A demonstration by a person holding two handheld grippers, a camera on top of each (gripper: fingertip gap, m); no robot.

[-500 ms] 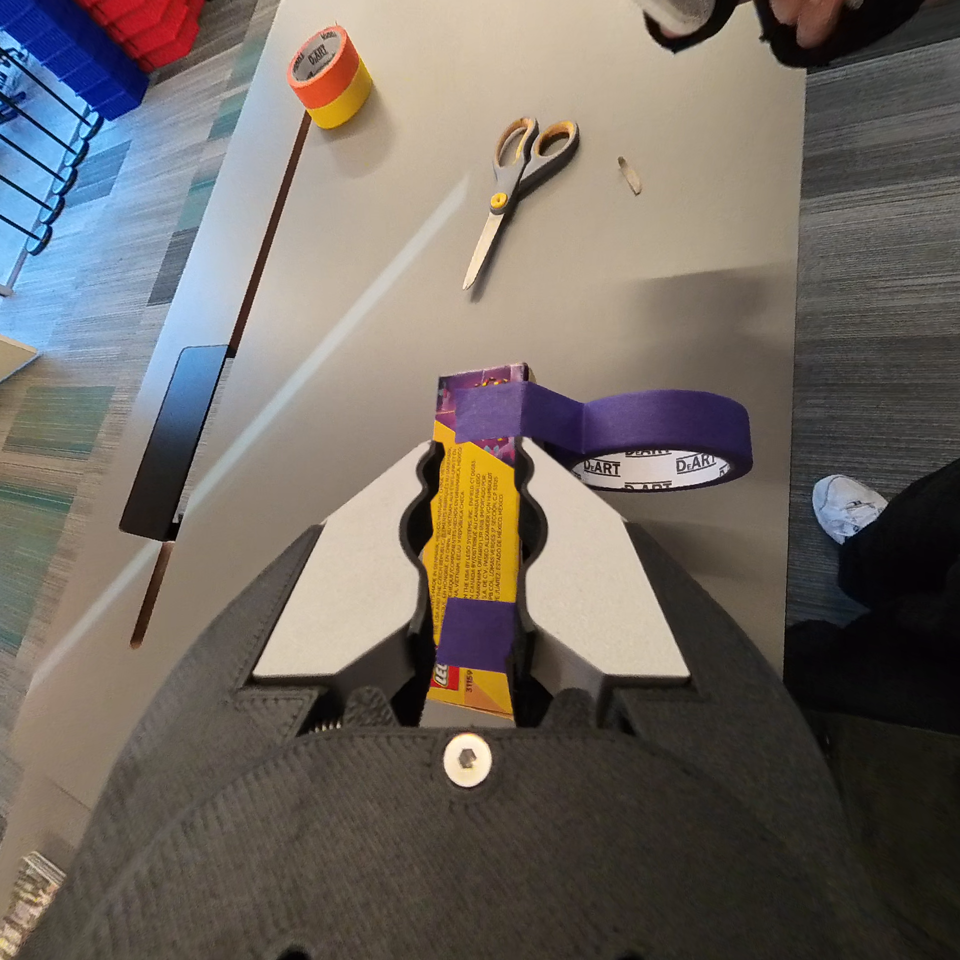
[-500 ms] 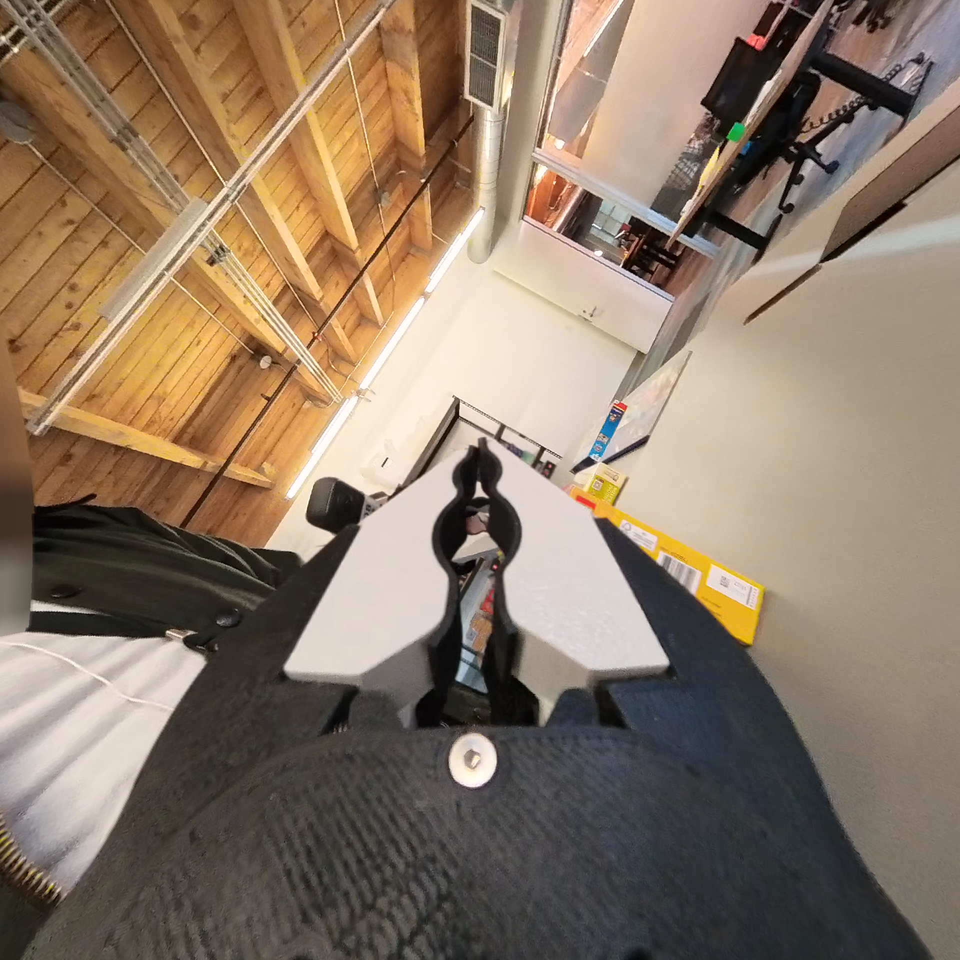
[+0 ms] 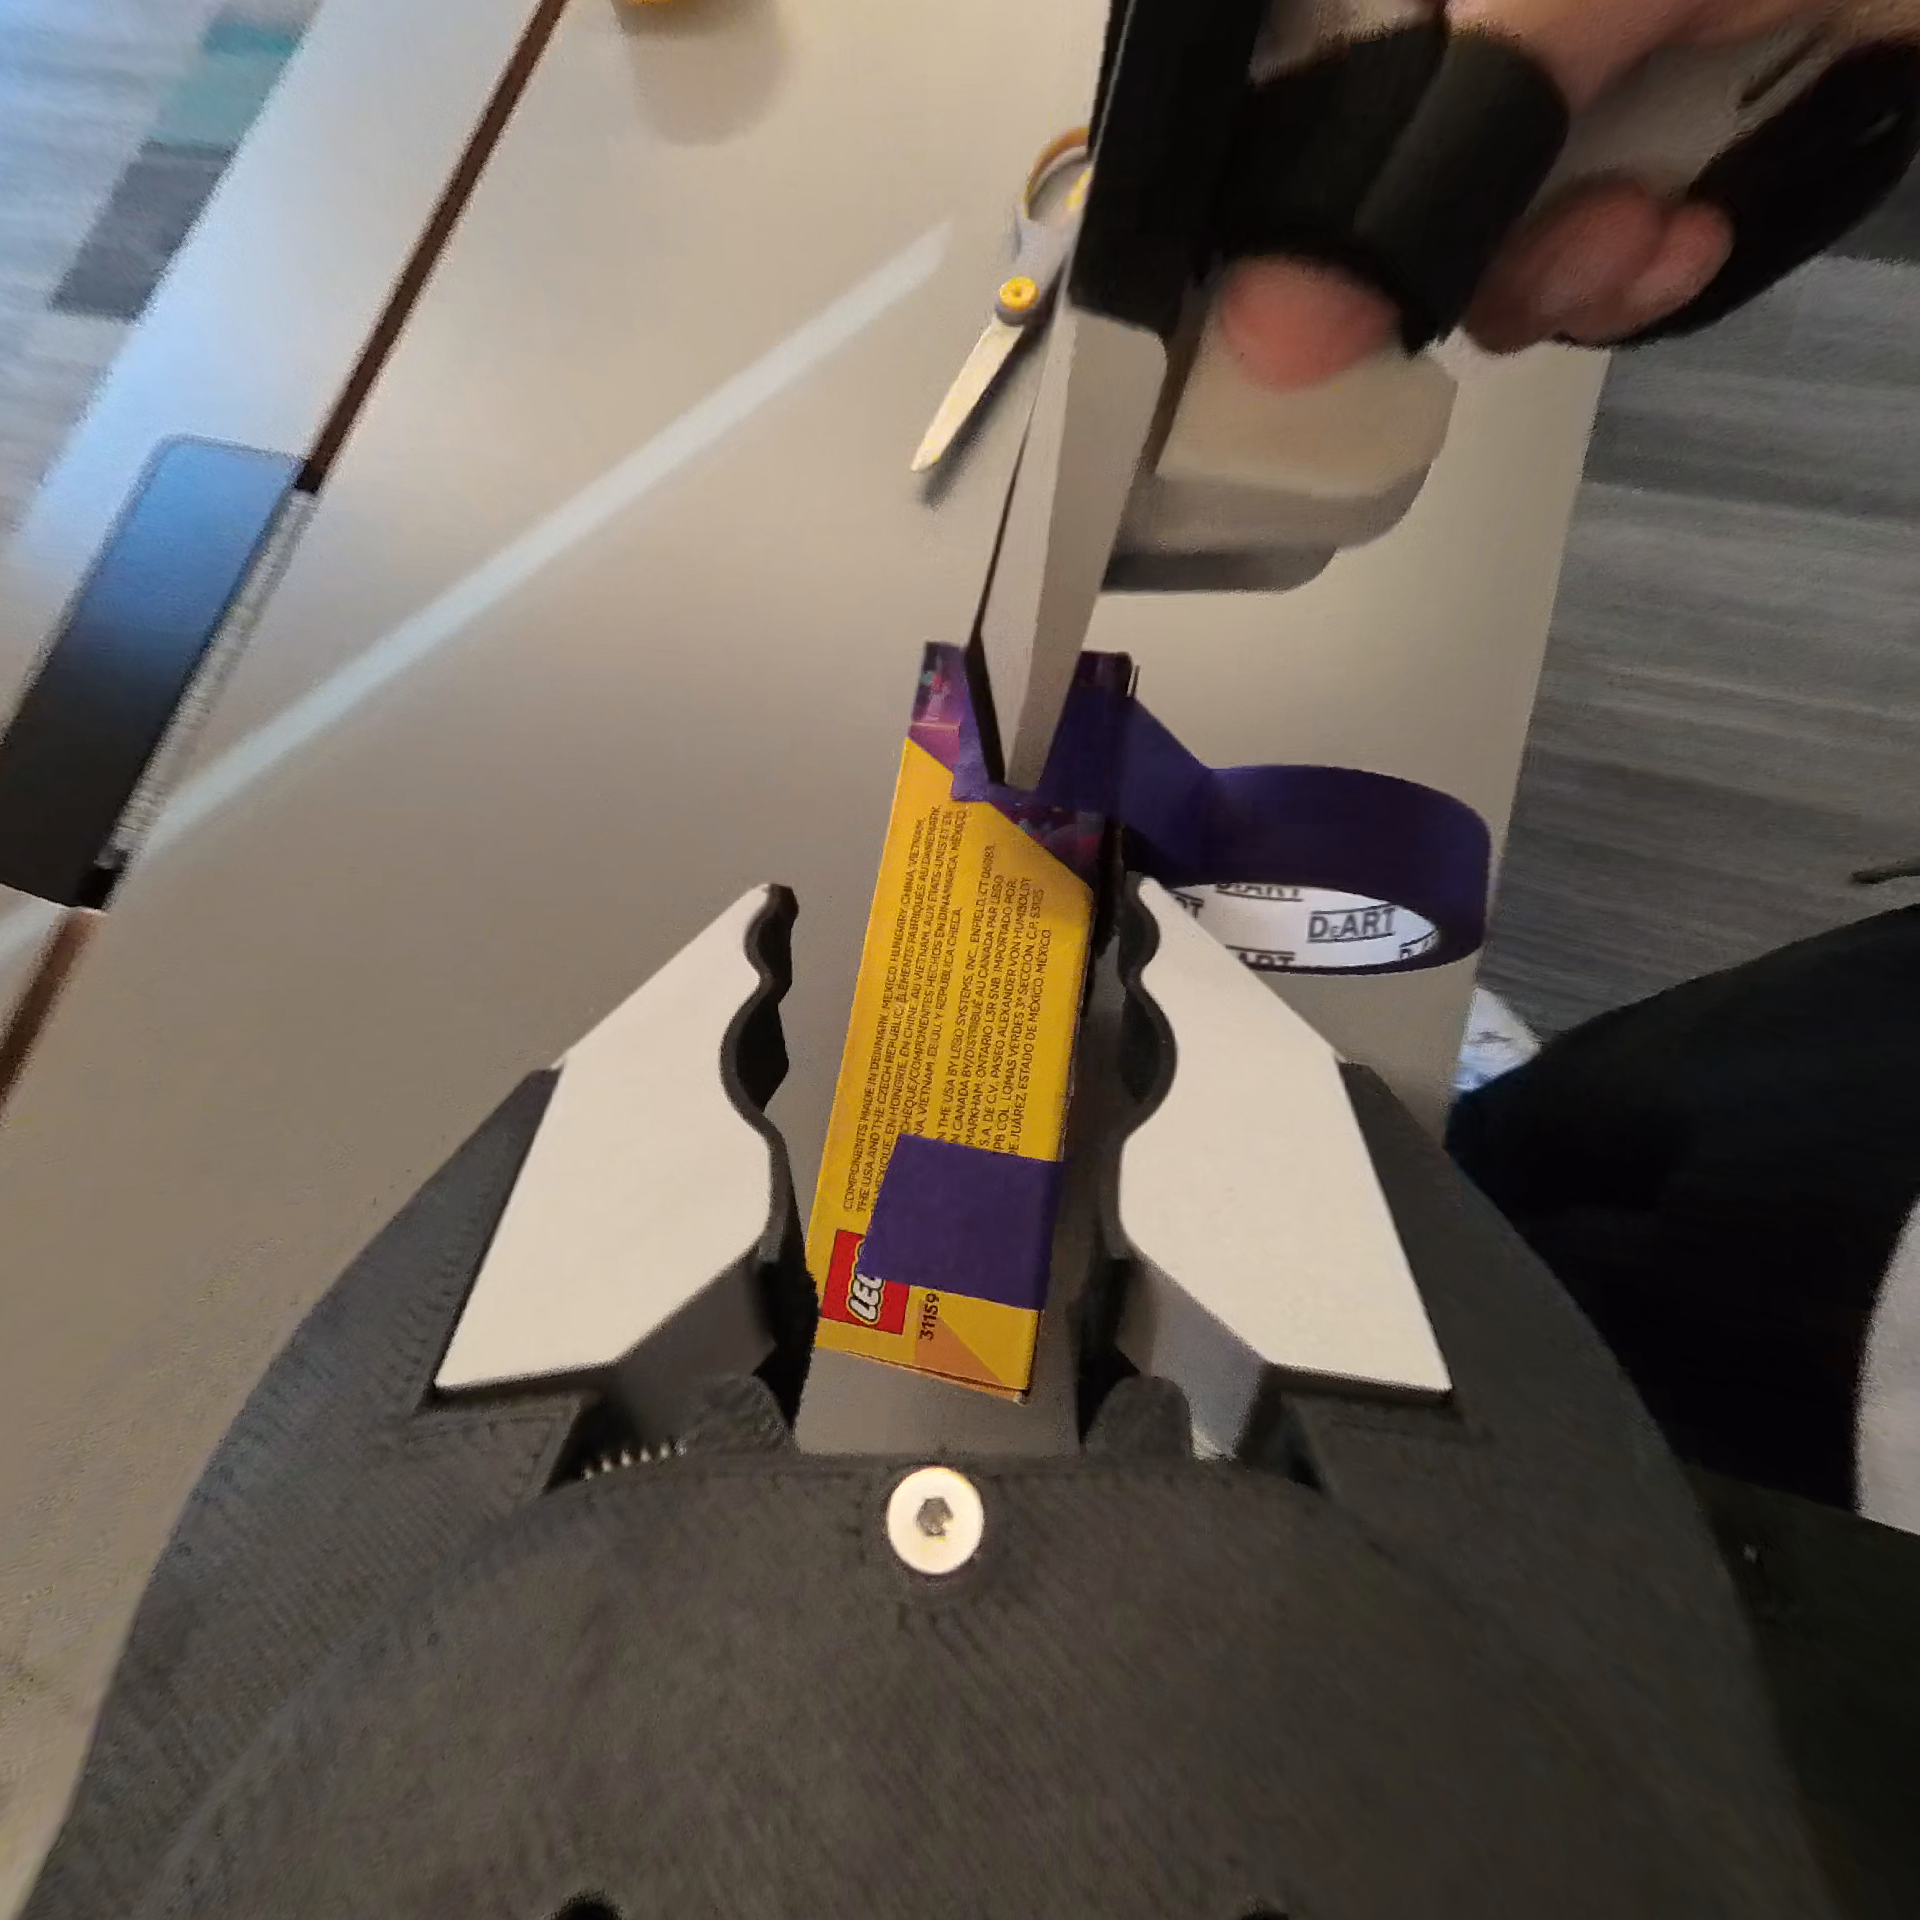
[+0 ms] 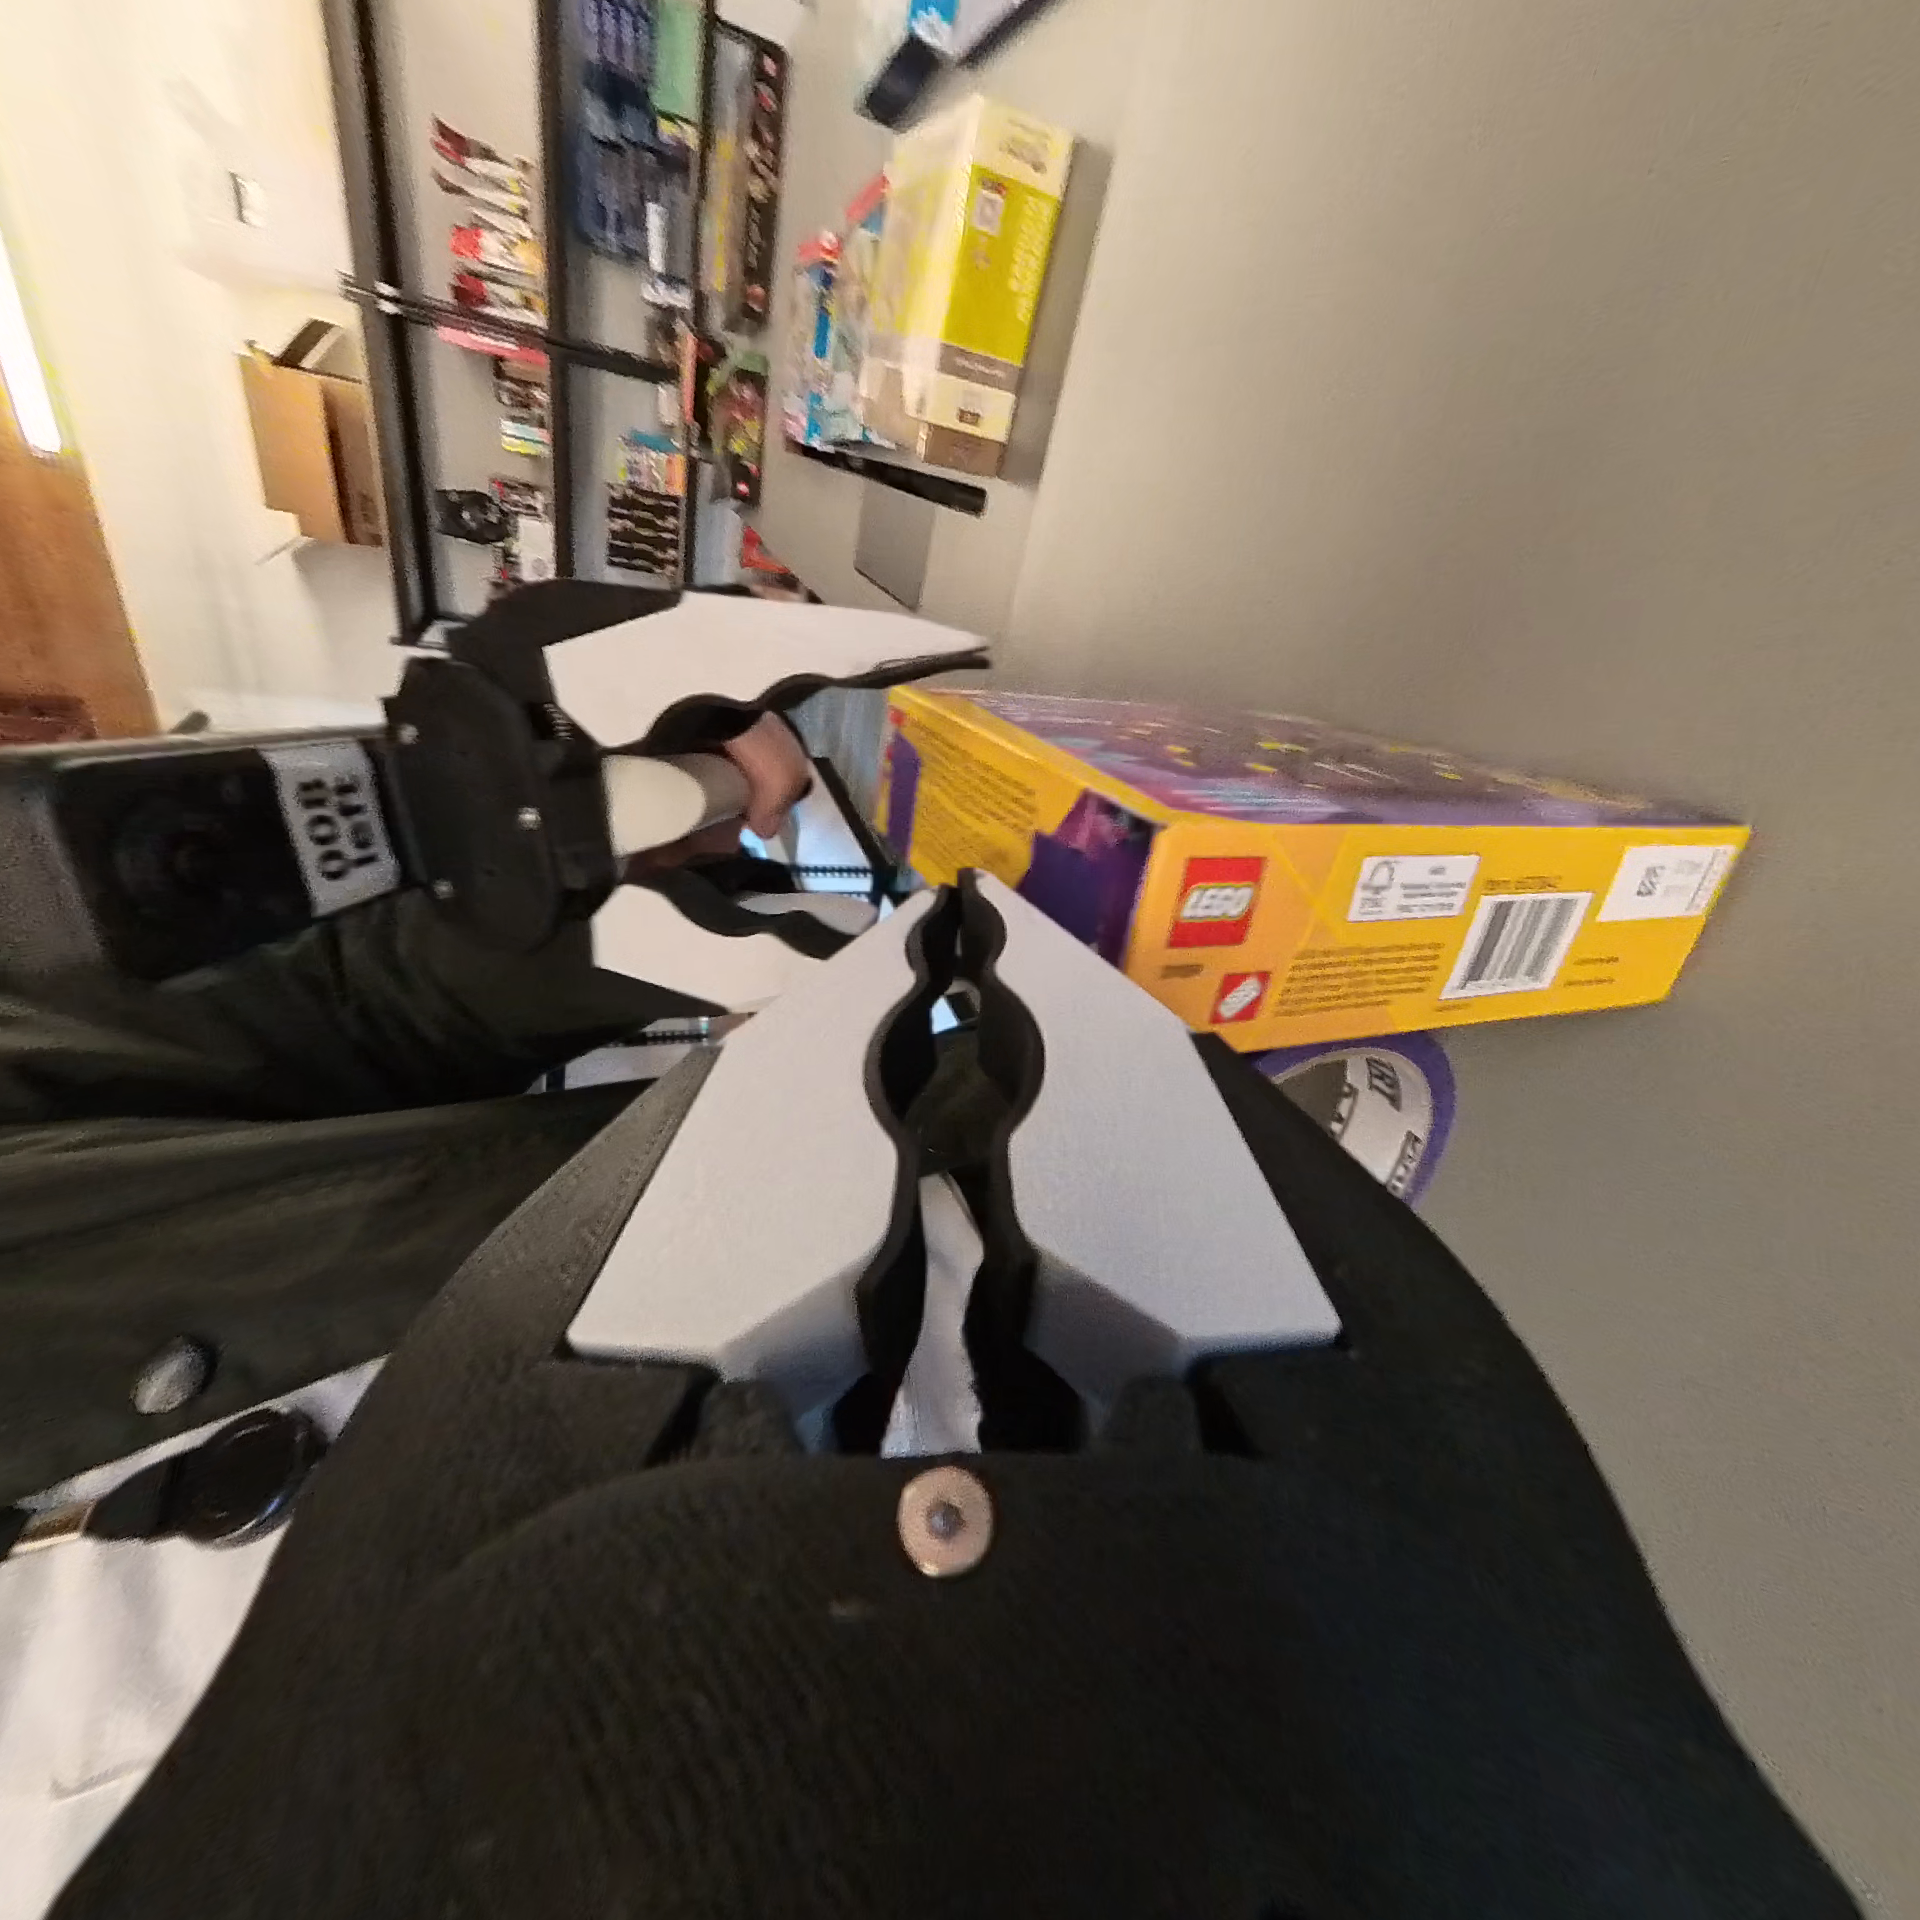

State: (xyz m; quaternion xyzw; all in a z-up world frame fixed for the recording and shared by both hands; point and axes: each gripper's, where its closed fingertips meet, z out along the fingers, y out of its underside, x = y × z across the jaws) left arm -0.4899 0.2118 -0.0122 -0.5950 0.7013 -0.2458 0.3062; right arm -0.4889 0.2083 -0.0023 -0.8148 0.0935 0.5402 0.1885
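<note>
A yellow and purple toy box [image 3: 956,1039] stands on edge on the grey table [image 3: 520,727]. My left gripper [image 3: 956,891] is open around it, with a gap on the left side. A purple tape strip [image 3: 956,1231] crosses the near end. A strip from the purple tape roll [image 3: 1340,831] wraps the far end. My right gripper [image 3: 1013,769] is shut and empty, and its tip rests on that far strip. In the right wrist view my right gripper [image 4: 961,883] is beside the box [image 4: 1351,852] and the roll [image 4: 1371,1112]. The left gripper's upper finger [image 4: 748,649] shows there.
Grey-handled scissors [image 3: 997,343] lie behind the right gripper, which a gloved hand [image 3: 1558,208] holds. A flat black device [image 3: 135,665] sits at the table's left edge. More toy boxes [image 4: 966,281] stand at the table's far end, before shelves [image 4: 623,312]. The tips of both grippers are at nearly the same place.
My left gripper has opened and let go of the box. My right gripper has swung down from facing the ceiling and set its shut tip on the tape at the box's far end.
</note>
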